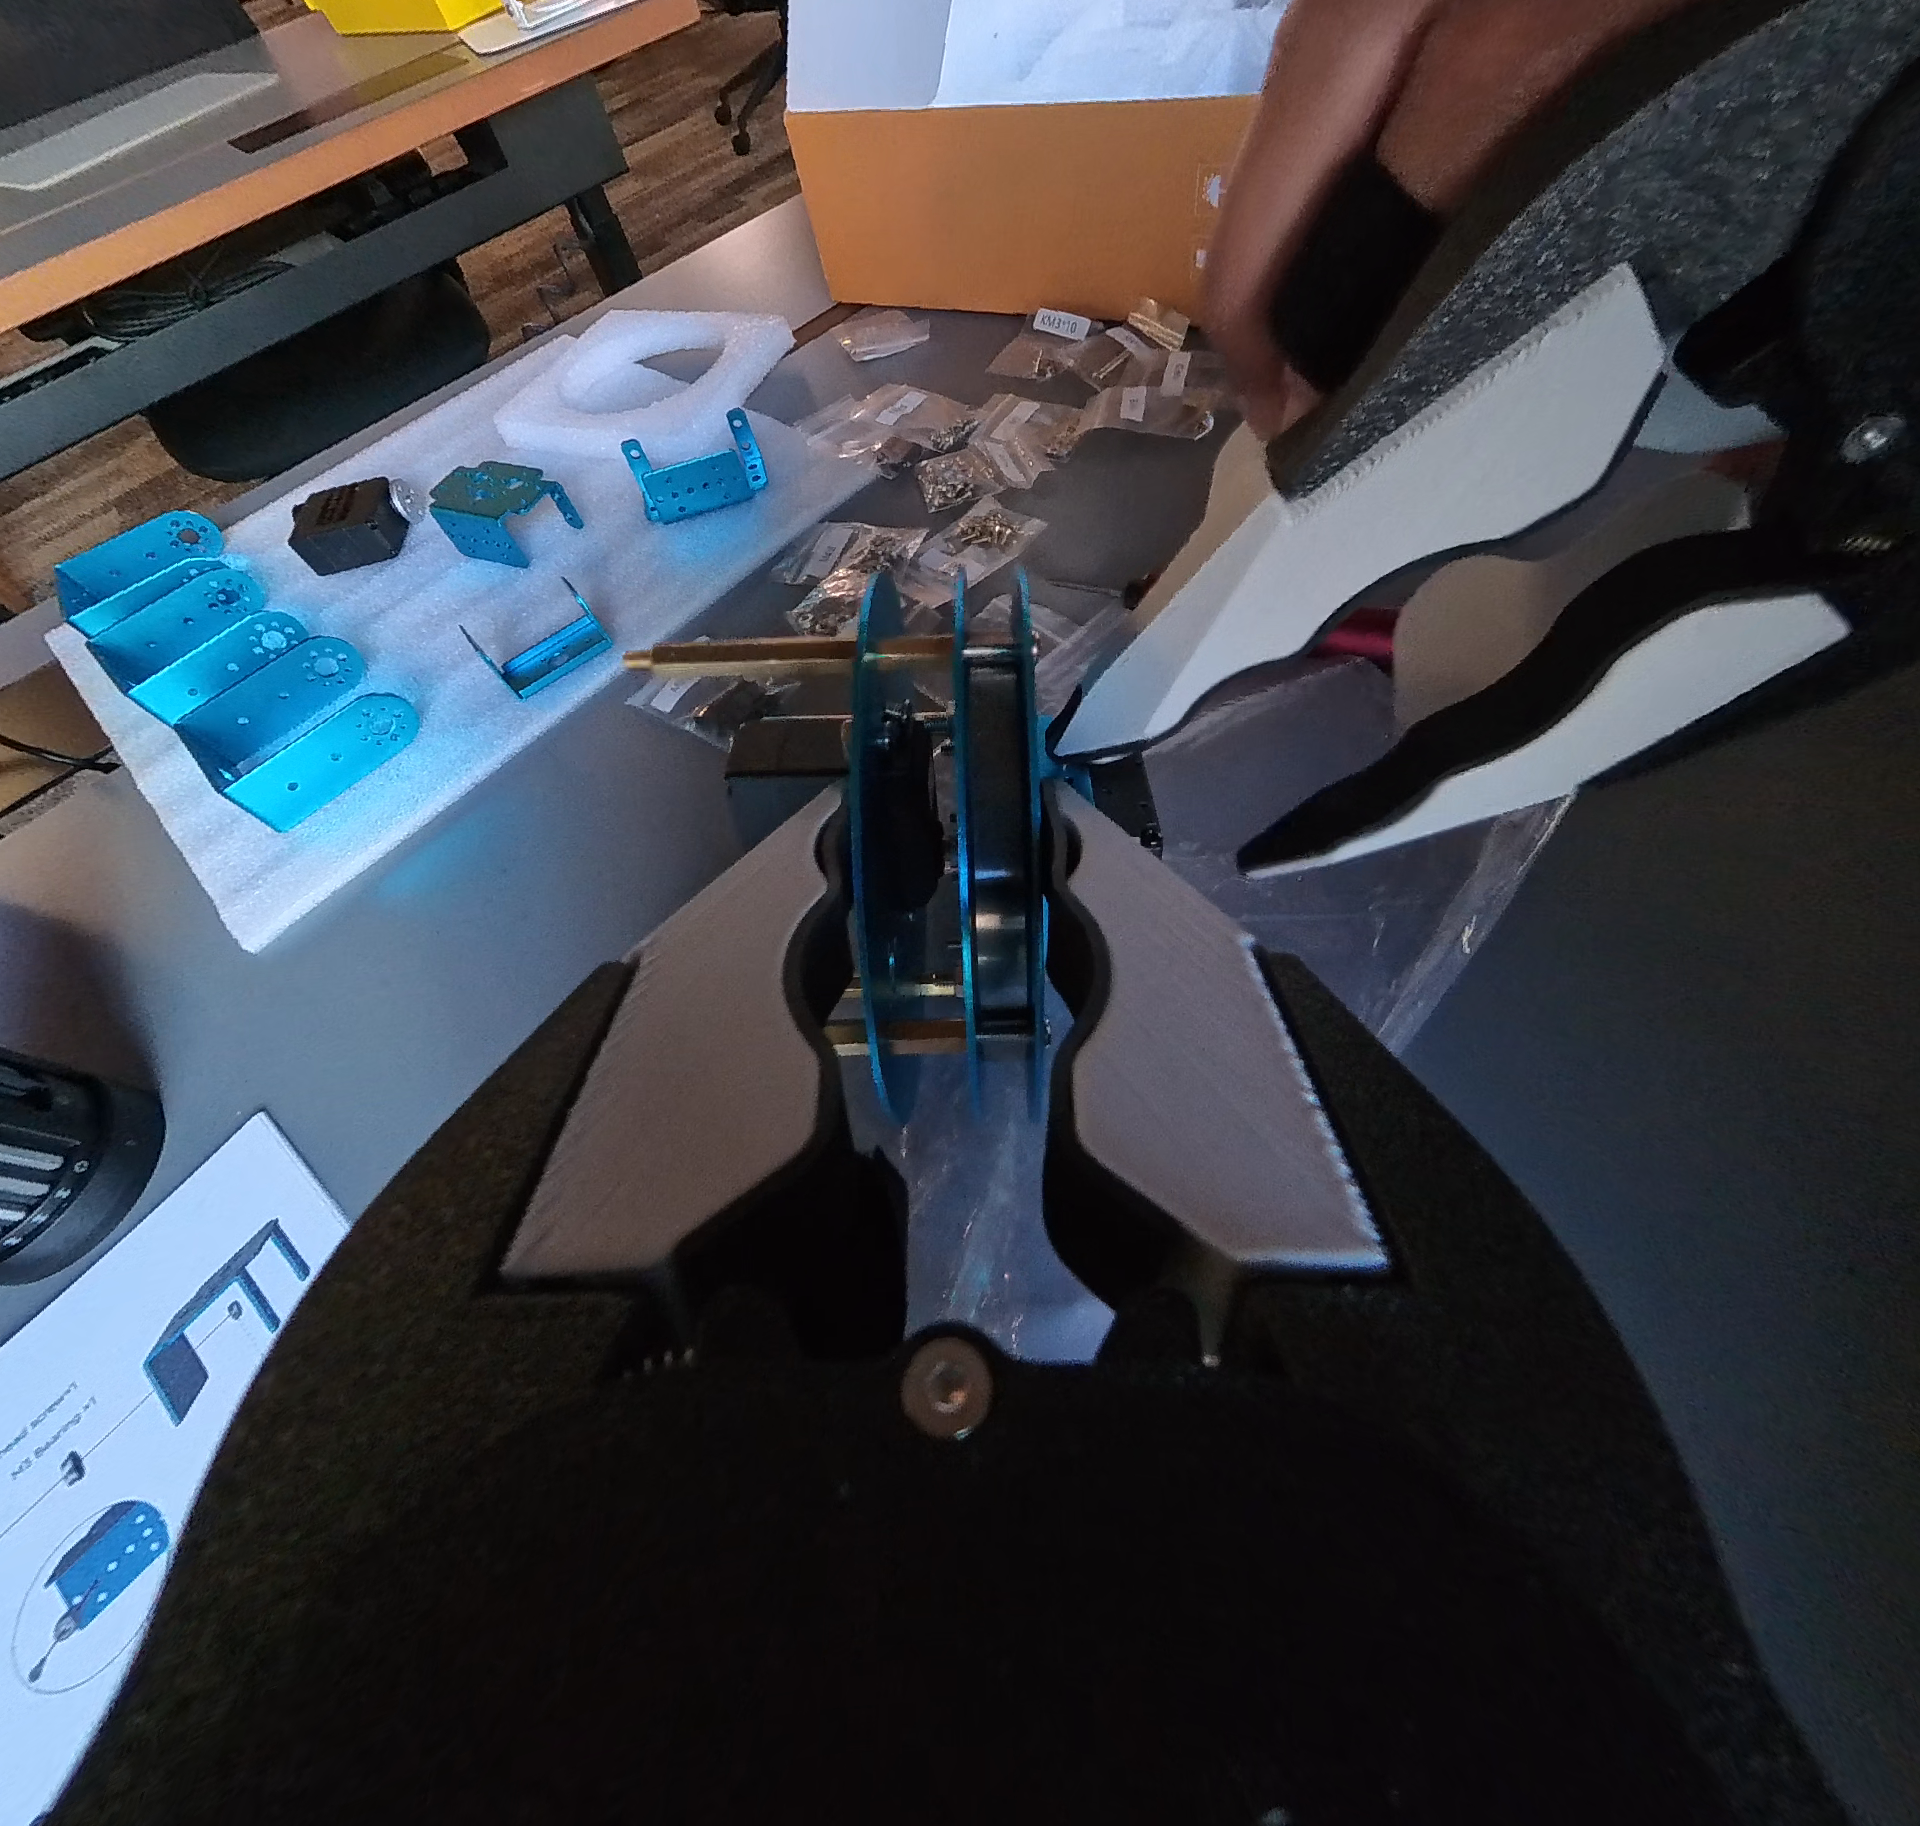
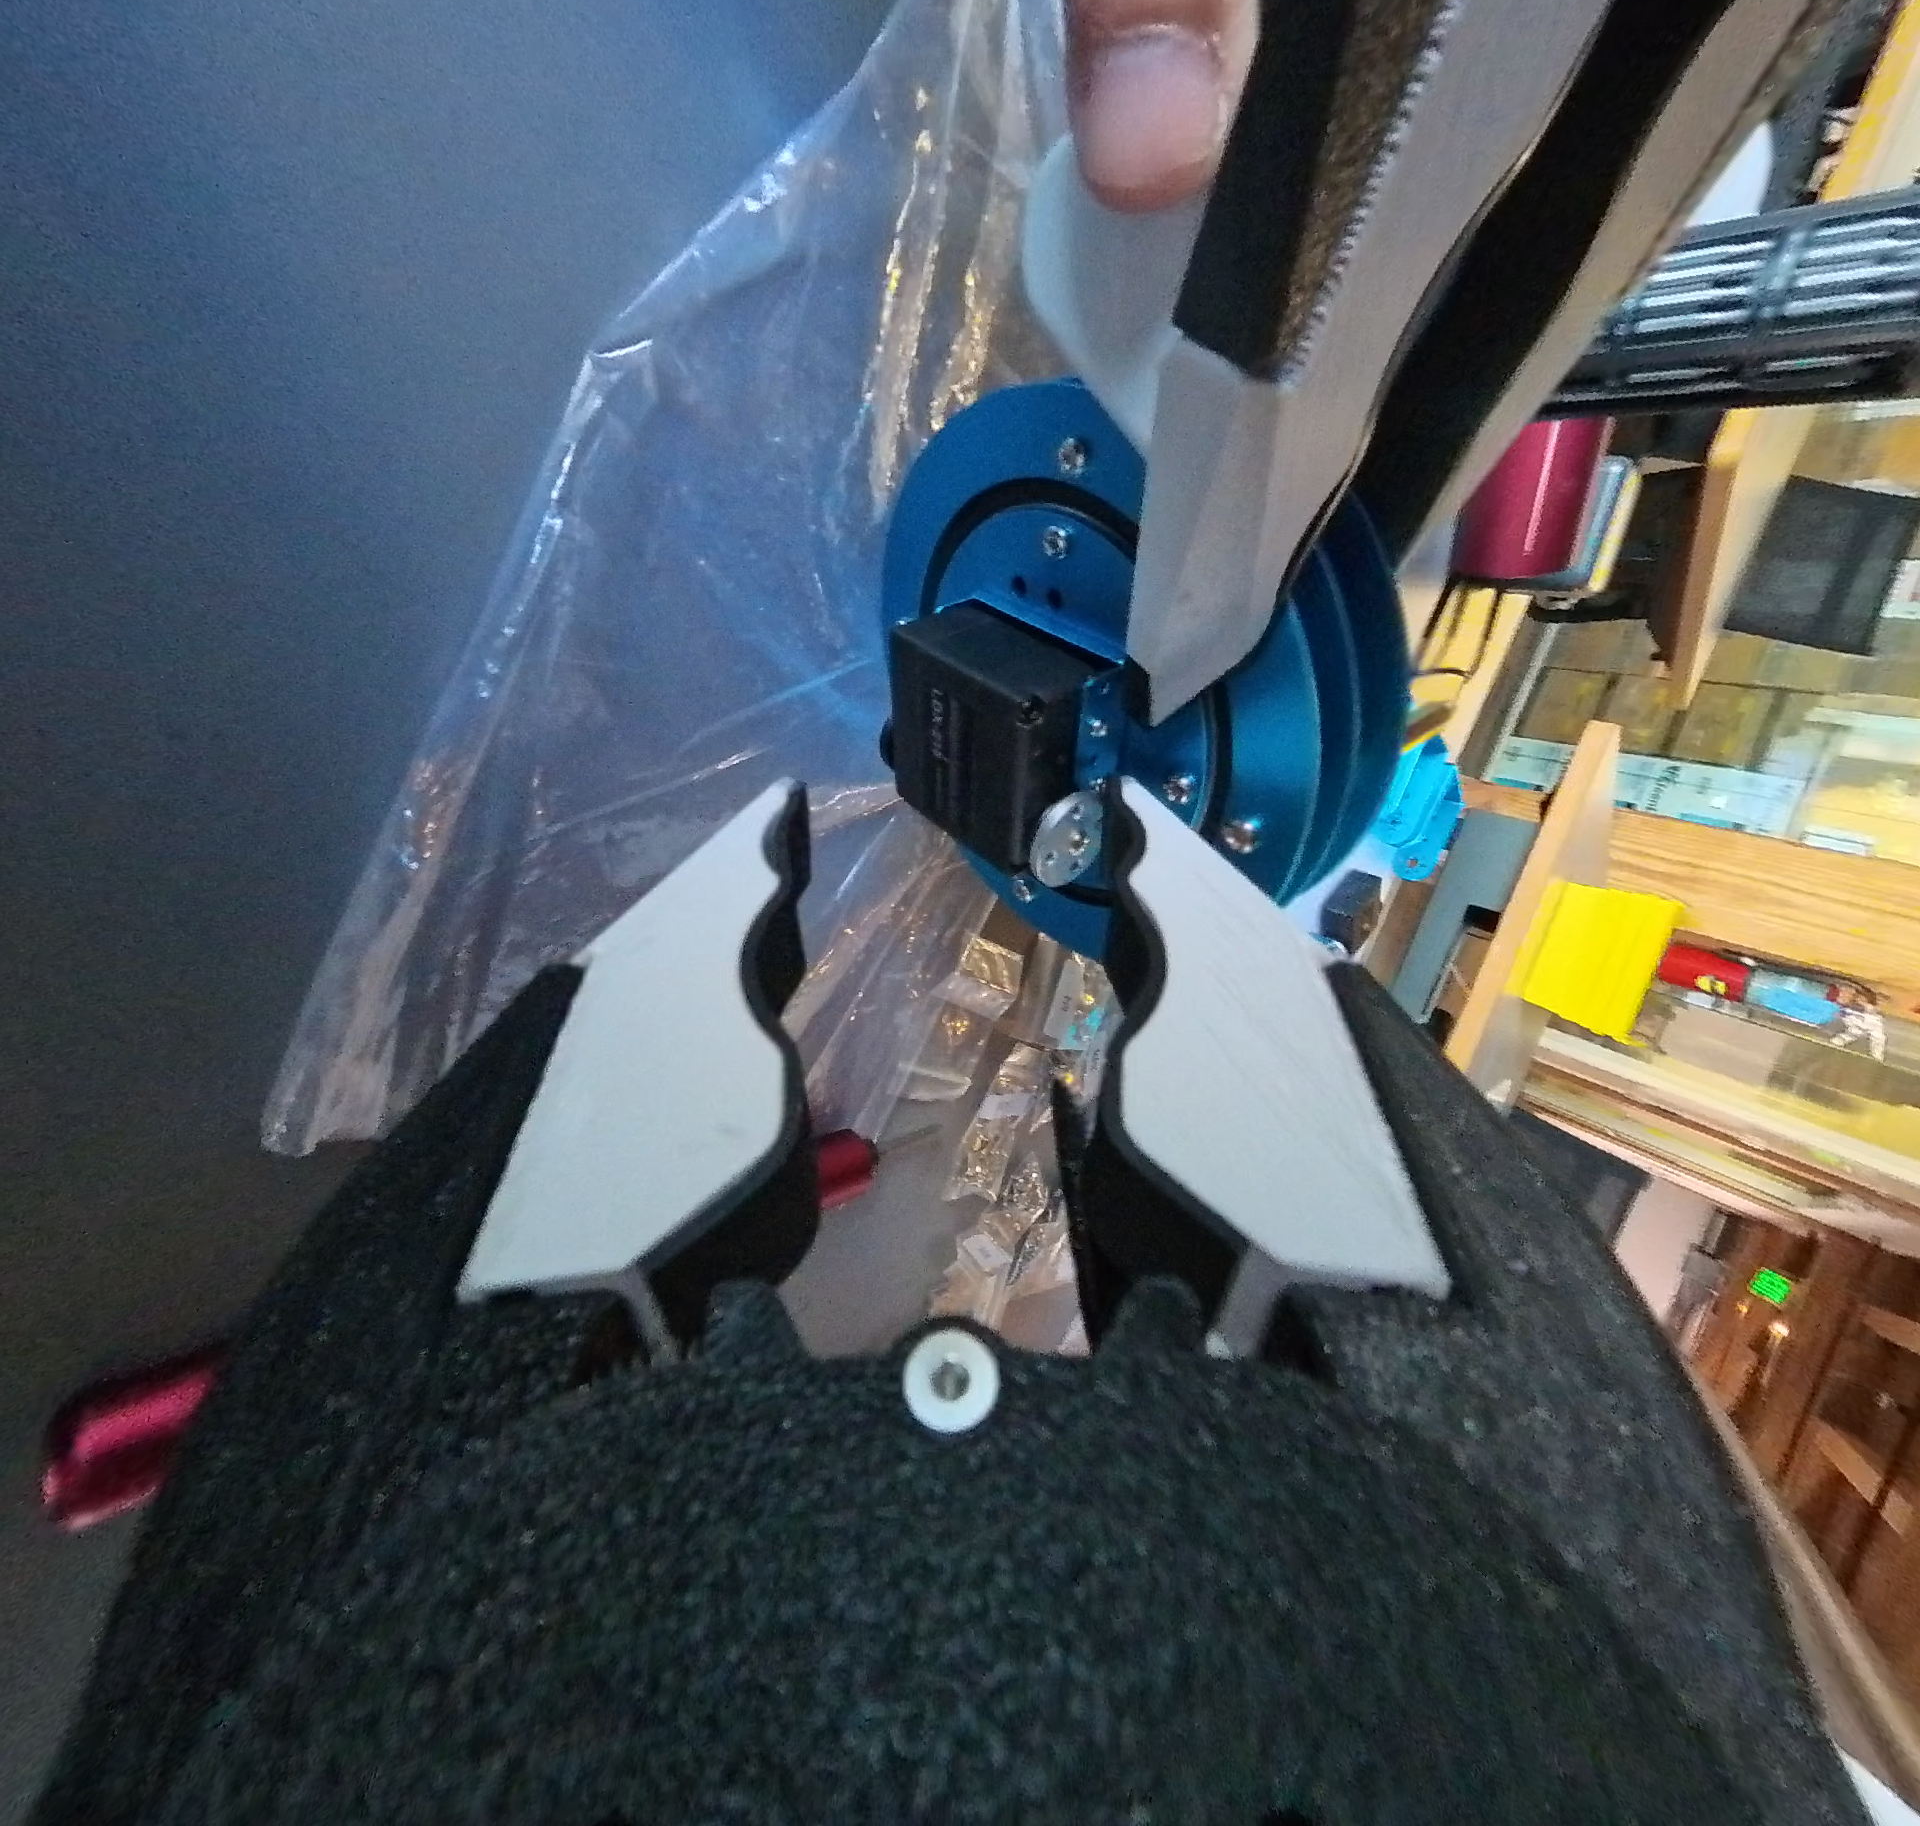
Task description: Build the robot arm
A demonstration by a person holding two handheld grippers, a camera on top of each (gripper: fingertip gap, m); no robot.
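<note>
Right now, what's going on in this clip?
A person is working with two handheld grippers over a grey table. The left gripper is shut on a blue disc assembly with a black servo mounted on it. The right gripper is open, its fingertips at that servo. A clear plastic bag lies behind, and blue brackets sit on white foam.

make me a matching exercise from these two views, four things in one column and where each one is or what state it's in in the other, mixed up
Things:
1. blue disc assembly
2. right gripper
3. row of blue brackets
4. orange box

Places or states:
A. lying on the white foam sheet
B. open, one fingertip beside the servo horn
C. standing open at the far end of the table
D. clamped between the left gripper fingers

Pairs: 1-D, 2-B, 3-A, 4-C
</note>
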